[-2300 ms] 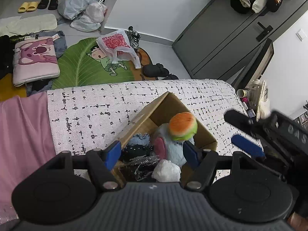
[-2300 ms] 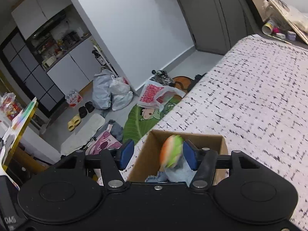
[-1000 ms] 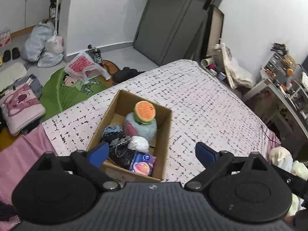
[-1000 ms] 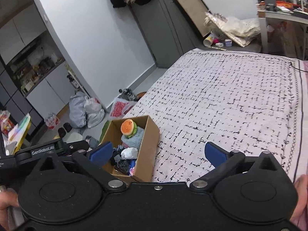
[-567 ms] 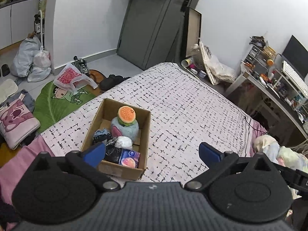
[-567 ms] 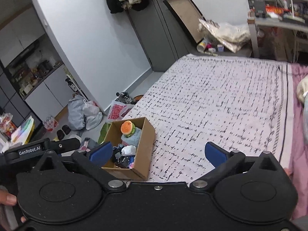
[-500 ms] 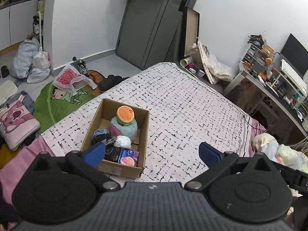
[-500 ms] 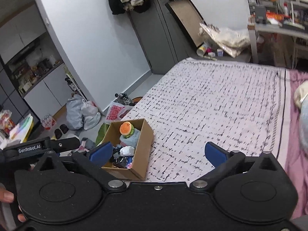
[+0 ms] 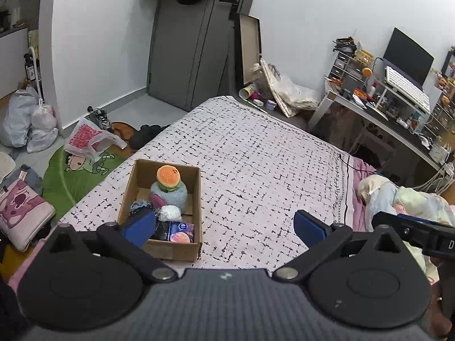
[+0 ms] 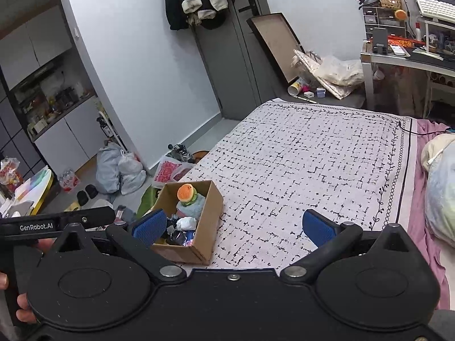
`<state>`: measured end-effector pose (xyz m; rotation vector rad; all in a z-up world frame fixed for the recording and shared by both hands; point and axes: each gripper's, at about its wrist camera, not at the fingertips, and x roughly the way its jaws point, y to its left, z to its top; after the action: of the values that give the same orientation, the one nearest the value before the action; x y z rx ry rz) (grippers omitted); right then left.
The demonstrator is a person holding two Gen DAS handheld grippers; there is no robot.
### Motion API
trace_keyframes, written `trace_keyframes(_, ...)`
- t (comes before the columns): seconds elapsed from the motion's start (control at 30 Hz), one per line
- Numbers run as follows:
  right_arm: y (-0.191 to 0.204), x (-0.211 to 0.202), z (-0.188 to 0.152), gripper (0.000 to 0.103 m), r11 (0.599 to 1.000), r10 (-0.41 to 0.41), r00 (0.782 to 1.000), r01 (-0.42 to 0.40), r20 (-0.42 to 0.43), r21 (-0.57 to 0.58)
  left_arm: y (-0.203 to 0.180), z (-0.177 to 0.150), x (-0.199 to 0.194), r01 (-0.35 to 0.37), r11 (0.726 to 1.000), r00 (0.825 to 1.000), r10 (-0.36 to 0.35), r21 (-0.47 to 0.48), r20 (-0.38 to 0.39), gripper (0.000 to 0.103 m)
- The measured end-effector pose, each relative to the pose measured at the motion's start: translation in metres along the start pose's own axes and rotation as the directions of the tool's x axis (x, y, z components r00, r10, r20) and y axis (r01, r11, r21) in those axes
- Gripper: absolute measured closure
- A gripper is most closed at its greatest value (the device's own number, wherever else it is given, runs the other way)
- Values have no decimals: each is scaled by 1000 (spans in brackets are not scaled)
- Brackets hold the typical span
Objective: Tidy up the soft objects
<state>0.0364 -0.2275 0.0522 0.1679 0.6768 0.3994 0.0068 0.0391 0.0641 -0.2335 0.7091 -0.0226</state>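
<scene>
**Both grippers wide, held high over the bed; box packed**

Lower frame, left wrist view: left gripper (image 9: 224, 227) fills the bottom, blue pads spread far apart, nothing between them. Right wrist view: right gripper (image 10: 233, 225) likewise, jaws wide and empty. Both hang well above the bed.

Just past the left-hand pad in each view: cardboard box (image 9: 195, 246), open-topped, lower left of centre, sitting on the bedspread (image 9: 256, 153) near its corner. Inside, nearest end: a purple packet (image 9: 181, 232), a white wad (image 9: 171, 212) and dark crumpled items, too small to name. Far end: grey-blue plush (image 9: 170, 196) with an orange burger toy (image 9: 168, 177) on top.

Mid frame: bedspread, white with black dashes, runs to upper centre. Bundled bedding (image 9: 398, 199) at right edge.

Left edge, floor: green cartoon mat (image 9: 74, 170), red-printed plastic bag (image 9: 85, 137).

Far: grey door (image 9: 193, 45) upper centre, clothes hung over it; desk (image 9: 398, 113) with monitor upper right.
</scene>
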Motion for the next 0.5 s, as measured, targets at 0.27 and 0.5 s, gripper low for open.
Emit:
trace_keyframes(0.27, -6, 0, -16, 0, 1000, -14, 1000, 15, -20, 13, 3, -13, 3, -24, 1000, 999, 25, 8, -23, 1)
trace_keyframes(0.5, 3, 7, -29, 0, 1000, 15, 998, -15, -59, -4, 11, -18, 4, -66, 998, 997, 67, 13, -36, 1)
